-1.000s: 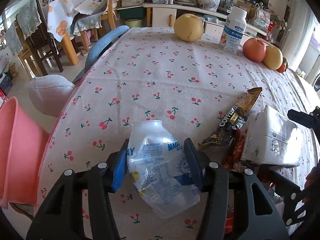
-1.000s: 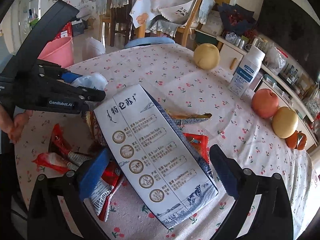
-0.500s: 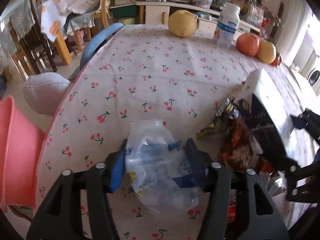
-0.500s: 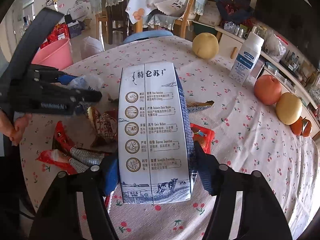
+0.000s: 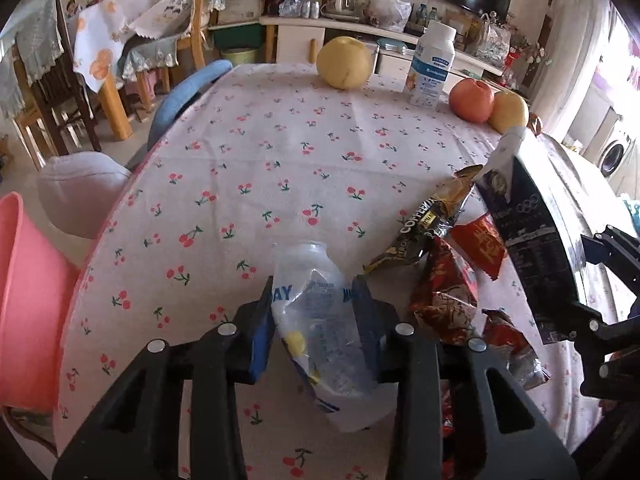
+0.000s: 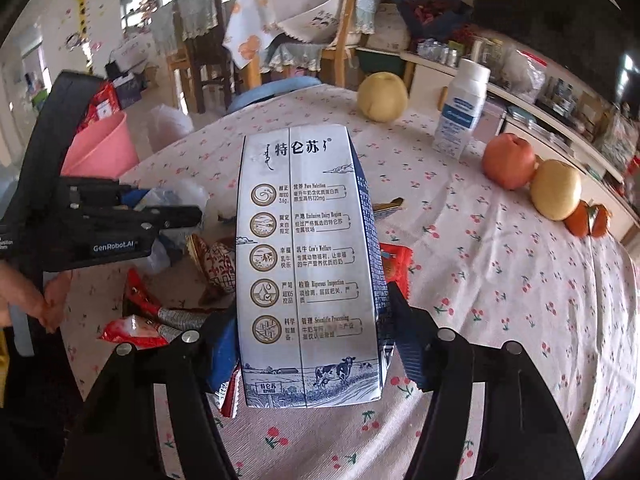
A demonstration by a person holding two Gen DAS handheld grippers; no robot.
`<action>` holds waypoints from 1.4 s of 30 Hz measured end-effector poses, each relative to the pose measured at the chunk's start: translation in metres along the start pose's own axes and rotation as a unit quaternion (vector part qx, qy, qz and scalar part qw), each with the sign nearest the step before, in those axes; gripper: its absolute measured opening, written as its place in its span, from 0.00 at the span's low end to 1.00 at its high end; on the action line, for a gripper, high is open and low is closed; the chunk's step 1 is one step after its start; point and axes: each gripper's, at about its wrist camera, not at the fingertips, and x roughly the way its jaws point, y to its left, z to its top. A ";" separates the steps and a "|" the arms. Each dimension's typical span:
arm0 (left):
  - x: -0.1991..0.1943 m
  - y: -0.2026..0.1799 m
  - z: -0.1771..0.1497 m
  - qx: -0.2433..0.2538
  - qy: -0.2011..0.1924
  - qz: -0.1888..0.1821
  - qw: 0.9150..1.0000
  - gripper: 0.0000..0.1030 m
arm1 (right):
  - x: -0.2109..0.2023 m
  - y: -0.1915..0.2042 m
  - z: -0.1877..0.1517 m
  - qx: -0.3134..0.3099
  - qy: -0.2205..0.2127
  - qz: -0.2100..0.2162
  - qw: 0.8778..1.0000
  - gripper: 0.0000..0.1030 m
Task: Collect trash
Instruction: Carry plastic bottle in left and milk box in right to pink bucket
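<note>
My left gripper (image 5: pixel 316 320) is shut on a crushed clear plastic bottle (image 5: pixel 320 320), held just above the cherry-print tablecloth (image 5: pixel 280 152). My right gripper (image 6: pixel 308 344) is shut on a white and blue milk carton (image 6: pixel 304 264), lifted and tilted up; the carton also shows in the left wrist view (image 5: pixel 532 236). Snack wrappers lie between the grippers: a coffee sachet (image 5: pixel 424 224), red wrappers (image 5: pixel 448 292) and red-and-silver wrappers (image 6: pixel 148 316). The left gripper shows at the left of the right wrist view (image 6: pixel 160 216).
A pink bin (image 5: pixel 28 300) stands below the table's left edge. At the far edge are a yellow pear (image 5: pixel 344 62), a white bottle (image 5: pixel 432 64), an apple (image 5: pixel 472 100) and another pear (image 5: pixel 508 112). Chairs (image 5: pixel 184 92) stand beyond the table.
My right gripper closed on the milk carton and lifted it off the table, turning it upright. My left gripper kept its hold on the crushed bottle and shifted slightly.
</note>
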 end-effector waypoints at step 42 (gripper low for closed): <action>-0.126 0.173 -0.004 -0.197 -0.179 -0.013 0.964 0.25 | -0.021 0.120 0.066 0.073 -0.054 0.098 0.991 0.64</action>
